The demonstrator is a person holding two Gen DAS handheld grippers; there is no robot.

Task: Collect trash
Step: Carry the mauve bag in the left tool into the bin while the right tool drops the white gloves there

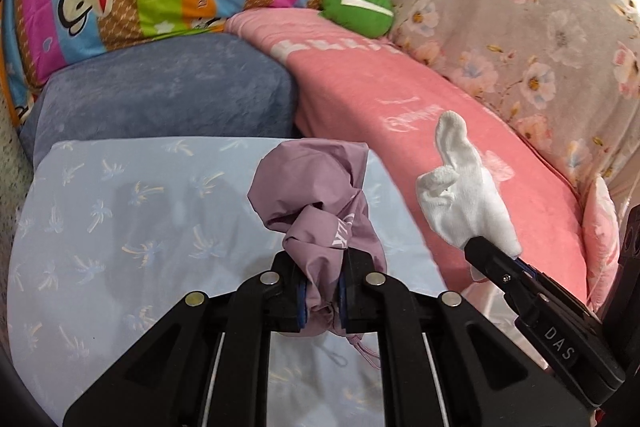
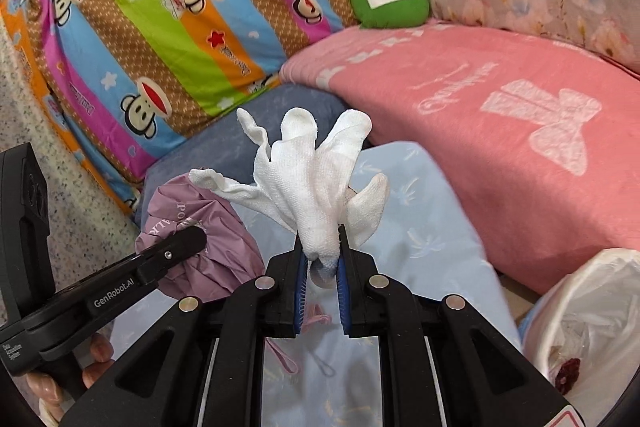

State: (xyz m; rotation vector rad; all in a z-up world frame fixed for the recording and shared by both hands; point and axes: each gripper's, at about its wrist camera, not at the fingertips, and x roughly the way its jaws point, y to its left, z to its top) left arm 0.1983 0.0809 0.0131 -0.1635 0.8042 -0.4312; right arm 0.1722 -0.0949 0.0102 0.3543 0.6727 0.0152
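while aloft, one mauve pouch (image 1: pixel 320 211) in left claw (image 1: pixel 323 291), one white glove (image 2: pixel 316 183) in right claw (image 2: pixel 322 267)

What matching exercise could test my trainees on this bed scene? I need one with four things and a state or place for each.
Things:
1. crumpled mauve fabric pouch
2. white knit glove
3. round green plush cushion with a white tick
4. white plastic bag-lined bin

States or places:
A. at the lower right edge of the right wrist view
B. clamped in the left gripper
C. wedged behind the pink blanket
D. clamped in the right gripper

Pairs: 1-B, 2-D, 3-C, 4-A
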